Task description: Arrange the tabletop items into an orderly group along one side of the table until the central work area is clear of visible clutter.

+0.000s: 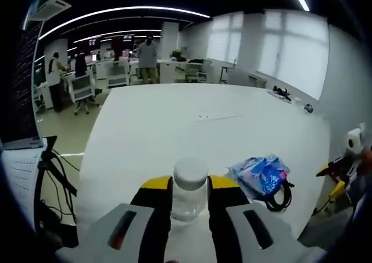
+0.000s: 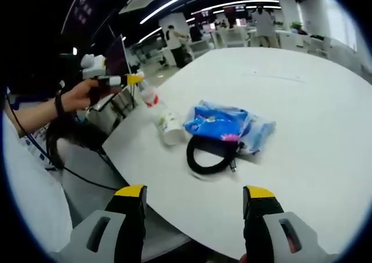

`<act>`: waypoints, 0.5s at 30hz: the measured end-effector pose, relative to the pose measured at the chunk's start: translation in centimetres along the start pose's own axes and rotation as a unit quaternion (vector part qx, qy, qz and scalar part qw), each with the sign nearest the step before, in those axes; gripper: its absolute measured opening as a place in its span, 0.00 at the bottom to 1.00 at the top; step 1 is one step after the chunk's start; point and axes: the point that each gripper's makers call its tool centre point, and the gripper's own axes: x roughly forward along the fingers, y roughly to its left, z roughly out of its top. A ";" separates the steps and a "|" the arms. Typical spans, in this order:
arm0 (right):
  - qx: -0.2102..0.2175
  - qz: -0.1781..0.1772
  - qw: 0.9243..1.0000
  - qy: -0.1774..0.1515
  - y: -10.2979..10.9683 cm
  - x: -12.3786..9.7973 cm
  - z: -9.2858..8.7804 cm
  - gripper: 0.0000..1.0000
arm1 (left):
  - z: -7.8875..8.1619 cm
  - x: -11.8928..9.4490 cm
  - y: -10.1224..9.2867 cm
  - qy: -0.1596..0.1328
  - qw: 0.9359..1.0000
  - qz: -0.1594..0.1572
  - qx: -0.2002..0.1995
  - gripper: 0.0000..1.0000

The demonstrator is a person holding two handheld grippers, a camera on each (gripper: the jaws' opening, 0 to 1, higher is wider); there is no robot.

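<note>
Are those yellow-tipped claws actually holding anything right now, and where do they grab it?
The left gripper holds a clear bottle with a white cap, clamped around its body just below the cap. The right gripper is open and holds nothing.

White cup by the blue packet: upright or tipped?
Tipped. The white cup lies on its side on the table, open mouth toward the camera, left of the blue packet.

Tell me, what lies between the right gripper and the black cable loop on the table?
Only bare white table lies between the right gripper, its jaws open, and the black cable loop, as the right gripper view shows.
</note>
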 end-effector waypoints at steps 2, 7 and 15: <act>0.001 0.001 1.000 -0.002 -0.1 0.1 0.0 0.68 | 0.2 0.1 -0.1 -0.004 1.000 0.004 -0.004 0.23; 0.000 0.001 1.000 -0.003 0.0 0.2 0.0 0.68 | 0.7 0.0 0.0 -0.014 0.999 0.025 -0.017 0.26; 0.002 0.002 1.000 -0.004 -0.3 0.5 -0.1 0.68 | 1.3 0.3 0.2 -0.033 0.995 0.075 -0.051 0.26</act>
